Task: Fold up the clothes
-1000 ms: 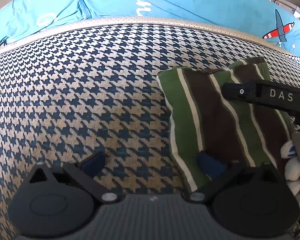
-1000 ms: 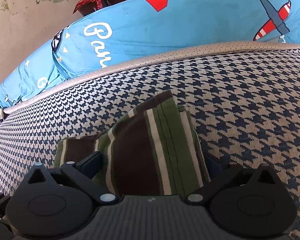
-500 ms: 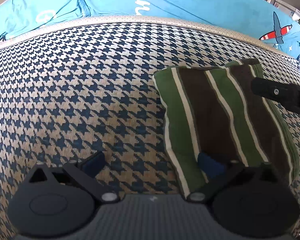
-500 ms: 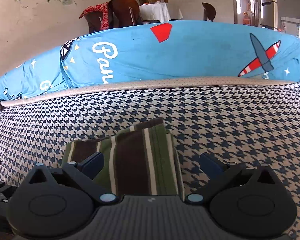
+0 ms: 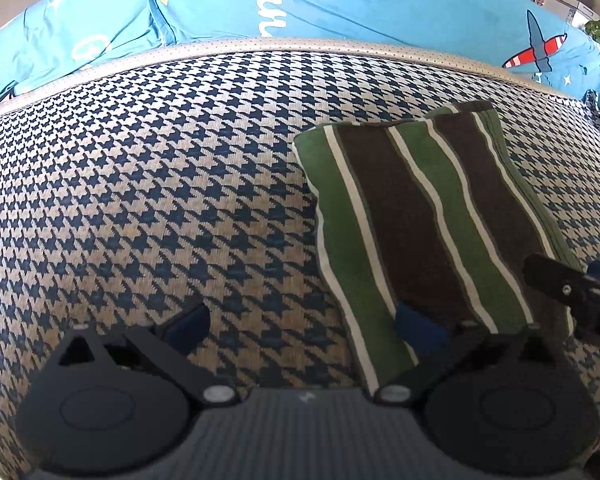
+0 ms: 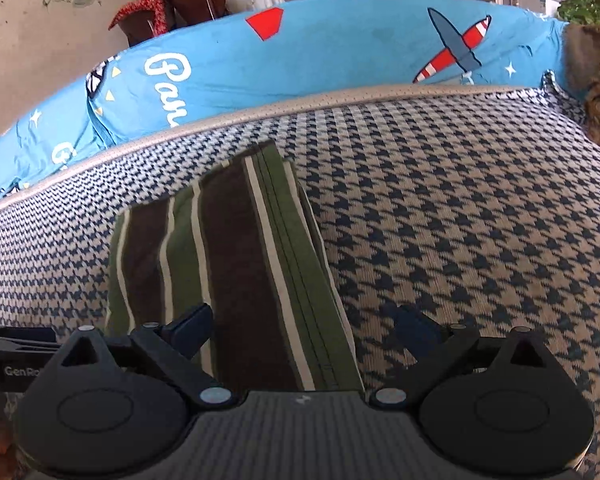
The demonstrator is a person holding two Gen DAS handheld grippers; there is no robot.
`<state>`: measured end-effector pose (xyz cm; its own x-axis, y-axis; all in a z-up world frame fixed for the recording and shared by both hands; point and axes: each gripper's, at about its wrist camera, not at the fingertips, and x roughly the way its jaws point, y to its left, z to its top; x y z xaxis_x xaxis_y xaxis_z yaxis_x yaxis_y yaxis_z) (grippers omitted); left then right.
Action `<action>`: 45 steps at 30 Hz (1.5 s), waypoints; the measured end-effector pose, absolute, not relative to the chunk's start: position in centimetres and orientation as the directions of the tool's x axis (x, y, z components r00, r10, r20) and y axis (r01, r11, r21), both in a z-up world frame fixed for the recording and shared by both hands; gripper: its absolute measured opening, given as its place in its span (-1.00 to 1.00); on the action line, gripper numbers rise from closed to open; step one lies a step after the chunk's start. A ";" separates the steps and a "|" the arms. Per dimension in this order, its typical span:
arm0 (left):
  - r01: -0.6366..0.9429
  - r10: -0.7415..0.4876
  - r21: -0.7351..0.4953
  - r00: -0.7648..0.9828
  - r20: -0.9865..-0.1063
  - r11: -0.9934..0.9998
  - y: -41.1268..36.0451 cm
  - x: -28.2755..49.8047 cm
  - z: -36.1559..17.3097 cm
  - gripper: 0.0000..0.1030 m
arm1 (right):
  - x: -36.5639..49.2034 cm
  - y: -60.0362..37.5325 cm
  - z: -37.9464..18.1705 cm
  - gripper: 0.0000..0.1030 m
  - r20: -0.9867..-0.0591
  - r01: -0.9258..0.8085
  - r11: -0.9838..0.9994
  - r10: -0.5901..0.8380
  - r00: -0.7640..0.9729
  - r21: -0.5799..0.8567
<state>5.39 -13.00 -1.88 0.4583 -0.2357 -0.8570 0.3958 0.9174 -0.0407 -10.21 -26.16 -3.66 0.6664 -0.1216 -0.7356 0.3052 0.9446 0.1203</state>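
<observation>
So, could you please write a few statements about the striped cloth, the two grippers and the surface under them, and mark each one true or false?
1. The striped cloth lies folded into a compact rectangle on the houndstooth cover. True.
2. The left gripper is clamped on the cloth. False: its jaws stand wide apart, holding nothing.
3. The cloth has green, brown and white stripes. True.
4. The right gripper is shut. False: it is open, with the cloth's near edge between its jaws.
5. A blue cushion with a red and white aeroplane print lies beyond the cover. True.
</observation>
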 end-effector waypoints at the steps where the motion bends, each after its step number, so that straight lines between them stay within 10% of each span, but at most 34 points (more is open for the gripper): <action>1: 0.402 -0.234 -0.036 0.455 -0.859 0.915 -13.1 5.4 -2.3 1.00 | -10.0 -26.1 -4.2 0.93 -0.754 0.311 0.944 -0.127 0.645 0.107; 45: 0.377 -0.251 -0.068 0.462 -0.851 0.924 -10.5 3.9 -1.9 1.00 | -10.9 -24.4 -5.5 1.00 -0.662 0.392 0.918 -0.256 0.705 0.061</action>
